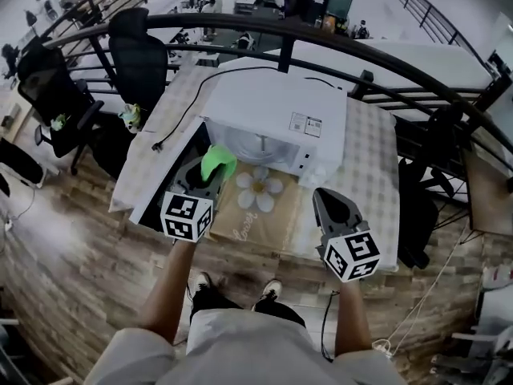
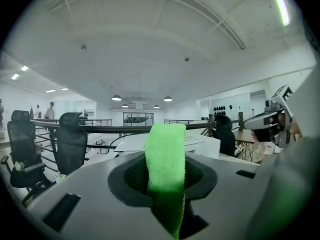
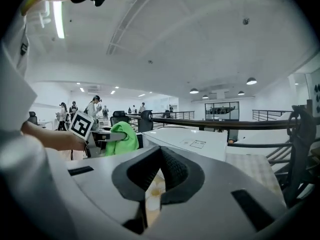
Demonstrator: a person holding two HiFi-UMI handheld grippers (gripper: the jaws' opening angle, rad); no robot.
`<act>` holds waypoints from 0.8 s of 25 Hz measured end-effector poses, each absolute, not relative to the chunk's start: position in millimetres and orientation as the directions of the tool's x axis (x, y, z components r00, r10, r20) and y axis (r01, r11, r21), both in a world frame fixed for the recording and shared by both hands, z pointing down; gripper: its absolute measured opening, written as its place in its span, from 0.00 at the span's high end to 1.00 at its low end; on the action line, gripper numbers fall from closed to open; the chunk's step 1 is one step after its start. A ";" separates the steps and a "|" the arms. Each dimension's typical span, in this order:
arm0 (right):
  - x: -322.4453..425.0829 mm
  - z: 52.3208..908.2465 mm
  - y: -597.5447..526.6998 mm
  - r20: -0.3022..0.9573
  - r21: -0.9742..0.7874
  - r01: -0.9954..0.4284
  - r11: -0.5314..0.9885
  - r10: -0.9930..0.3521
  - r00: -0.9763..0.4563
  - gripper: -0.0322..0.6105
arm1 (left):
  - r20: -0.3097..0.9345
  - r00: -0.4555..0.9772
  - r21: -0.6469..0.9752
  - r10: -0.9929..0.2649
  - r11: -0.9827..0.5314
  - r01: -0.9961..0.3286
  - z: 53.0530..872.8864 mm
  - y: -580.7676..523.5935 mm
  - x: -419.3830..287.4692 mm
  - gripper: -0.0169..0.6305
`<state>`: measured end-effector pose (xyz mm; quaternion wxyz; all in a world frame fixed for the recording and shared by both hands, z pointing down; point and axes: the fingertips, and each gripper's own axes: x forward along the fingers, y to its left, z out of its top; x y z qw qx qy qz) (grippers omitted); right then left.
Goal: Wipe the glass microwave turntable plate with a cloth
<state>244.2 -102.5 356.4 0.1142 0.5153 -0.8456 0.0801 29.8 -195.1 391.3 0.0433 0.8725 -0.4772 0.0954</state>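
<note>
Here, your left gripper (image 1: 210,176) clamps the green cloth (image 1: 217,162); your right gripper (image 1: 321,196) is closed, empty. The microwave (image 1: 264,107) label (image 1: 305,124) is unreadable.

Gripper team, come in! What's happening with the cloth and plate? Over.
Left gripper shut on green cloth; right gripper shut, empty. Glass plate sits inside the open microwave, cloth not touching it. Nothing in the way.
</note>
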 end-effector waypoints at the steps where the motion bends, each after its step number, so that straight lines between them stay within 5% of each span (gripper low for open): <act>1: 247.5 359.7 -108.7 0.280 -0.010 -0.889 0.458 -0.852 -0.442 0.93 | 0.209 0.508 -0.014 -0.836 -0.522 -0.853 399.0 -208.1 32.1 0.77; 15: 229.8 444.5 -156.8 0.339 -0.084 -0.925 0.371 -0.862 -0.377 0.93 | 0.385 0.443 -0.098 -0.810 -0.514 -0.852 561.8 -359.8 62.5 0.77; 20: 218.7 467.7 -167.4 0.367 -0.082 -0.928 0.364 -0.855 -0.368 0.93 | 0.459 0.504 0.004 -0.731 -0.566 -0.824 612.6 -366.2 84.0 0.77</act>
